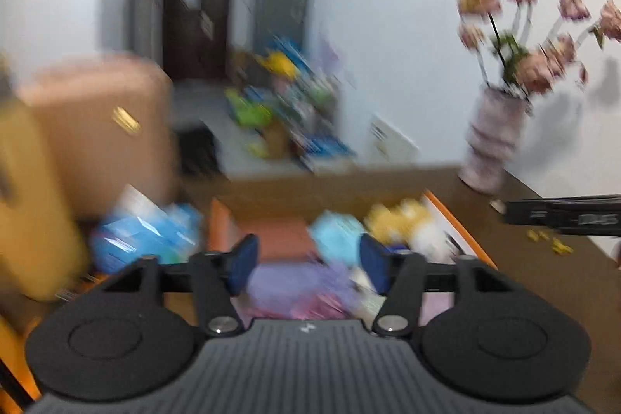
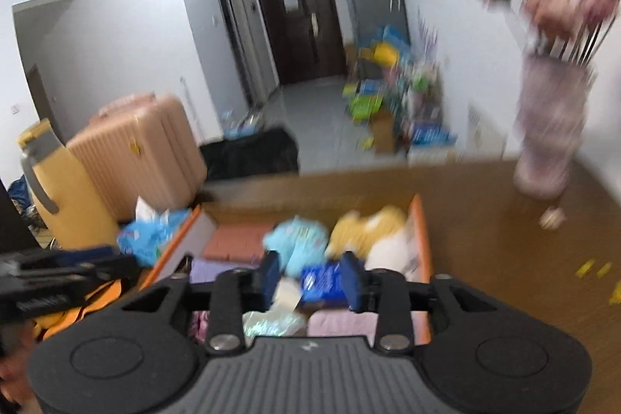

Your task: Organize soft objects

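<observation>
An orange-rimmed box [image 1: 458, 224] on a brown table holds soft things: a light blue plush [image 1: 335, 235], a yellow plush [image 1: 392, 220], a white one [image 1: 427, 237], a purple cloth [image 1: 295, 286]. My left gripper [image 1: 308, 266] is open and empty above the box's near side. In the right wrist view the same box [image 2: 421, 231] shows the light blue plush [image 2: 299, 239], the yellow plush [image 2: 365, 224], a blue packet [image 2: 322, 282] and a pink cloth [image 2: 341, 323]. My right gripper [image 2: 312, 278] is open and empty above the box. Both views are blurred.
A vase of pink flowers [image 1: 493, 138] stands on the table at the back right. A pink suitcase [image 2: 139, 150] and a yellow jug [image 2: 66, 189] are to the left. Blue bags [image 2: 147, 231] lie beside the box. The other gripper [image 1: 562, 216] shows at the right.
</observation>
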The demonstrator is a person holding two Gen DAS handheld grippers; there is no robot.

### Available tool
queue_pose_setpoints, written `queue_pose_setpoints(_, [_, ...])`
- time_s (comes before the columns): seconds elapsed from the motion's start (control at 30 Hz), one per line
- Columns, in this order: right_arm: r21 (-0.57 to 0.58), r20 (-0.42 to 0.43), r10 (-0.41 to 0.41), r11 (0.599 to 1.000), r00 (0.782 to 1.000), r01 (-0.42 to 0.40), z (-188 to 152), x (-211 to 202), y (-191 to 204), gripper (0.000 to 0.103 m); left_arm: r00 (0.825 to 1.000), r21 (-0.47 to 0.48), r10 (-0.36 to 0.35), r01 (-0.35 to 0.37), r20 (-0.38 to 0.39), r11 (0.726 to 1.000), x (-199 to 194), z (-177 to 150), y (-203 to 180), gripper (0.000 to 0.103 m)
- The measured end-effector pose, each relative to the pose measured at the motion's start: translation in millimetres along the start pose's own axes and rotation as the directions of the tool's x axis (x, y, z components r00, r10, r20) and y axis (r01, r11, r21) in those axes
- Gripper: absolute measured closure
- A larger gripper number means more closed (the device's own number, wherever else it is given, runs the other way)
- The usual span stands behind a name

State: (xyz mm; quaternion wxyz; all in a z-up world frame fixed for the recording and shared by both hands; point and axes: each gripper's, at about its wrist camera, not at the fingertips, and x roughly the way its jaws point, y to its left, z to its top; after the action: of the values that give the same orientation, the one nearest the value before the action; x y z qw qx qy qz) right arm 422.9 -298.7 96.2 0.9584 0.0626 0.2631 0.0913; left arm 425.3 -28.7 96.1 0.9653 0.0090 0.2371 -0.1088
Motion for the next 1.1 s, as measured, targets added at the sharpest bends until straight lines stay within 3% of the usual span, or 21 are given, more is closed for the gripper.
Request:
queue_pose_setpoints(0.03, [-0.024, 0.054, -0.017, 1.0, 0.998, 0.018, 2, -17, 3, 0.036, 0.997, 0.005, 0.038, -0.038, 0.065, 0.999, -20, 2, 0, 0.015])
queue_pose_setpoints(0.07, [-0.046, 0.122, -0.035, 0.998, 0.992, 0.04, 0, -35, 6, 0.019, 0.991, 0.007, 0.062, -0.064, 0.12, 0.998, -34, 2, 0, 0.01])
queue_pose_setpoints(0.1, [-0.071, 0.191, -0.043, 0.996, 0.981, 0.058, -4, -51, 10, 0.009, 0.978, 0.002, 0.094, -0.096, 0.185, 0.995, -50, 1, 0, 0.004])
queue_pose_setpoints(0.17, [-0.107, 0.277, -0.051, 0.991, 0.959, 0.084, -13, -72, 15, 0.008, 0.961, 0.009, 0.117, -0.124, 0.252, 0.992, -74, -3, -2, 0.002])
queue_pose_setpoints(0.37, [-0.119, 0.329, -0.066, 0.987, 0.942, 0.11, -33, -105, 26, 0.007, 0.952, 0.04, 0.115, -0.132, 0.282, 0.991, -114, -20, -11, 0.001])
queue_pose_setpoints(0.63, [-0.114, 0.394, -0.062, 0.987, 0.917, 0.116, -71, -155, 46, 0.007, 0.945, -0.01, 0.106, -0.108, 0.309, 0.994, -167, -53, -8, 0.001])
queue_pose_setpoints(0.73, [-0.101, 0.422, -0.058, 0.989, 0.905, 0.11, -101, -180, 50, 0.007, 0.947, -0.041, 0.098, -0.09, 0.306, 0.995, -189, -83, -4, 0.001])
queue_pose_setpoints(0.97, [-0.132, 0.415, -0.047, 0.985, 0.909, 0.111, -207, -241, 73, 0.006, 0.948, -0.025, 0.122, -0.12, 0.293, 0.993, -251, -177, -6, 0.0])
queue_pose_setpoints(1.1, [-0.123, 0.408, -0.058, 0.985, 0.911, 0.118, -274, -273, 91, 0.001, 0.935, -0.053, 0.155, -0.146, 0.319, 0.988, -291, -230, -12, 0.0])
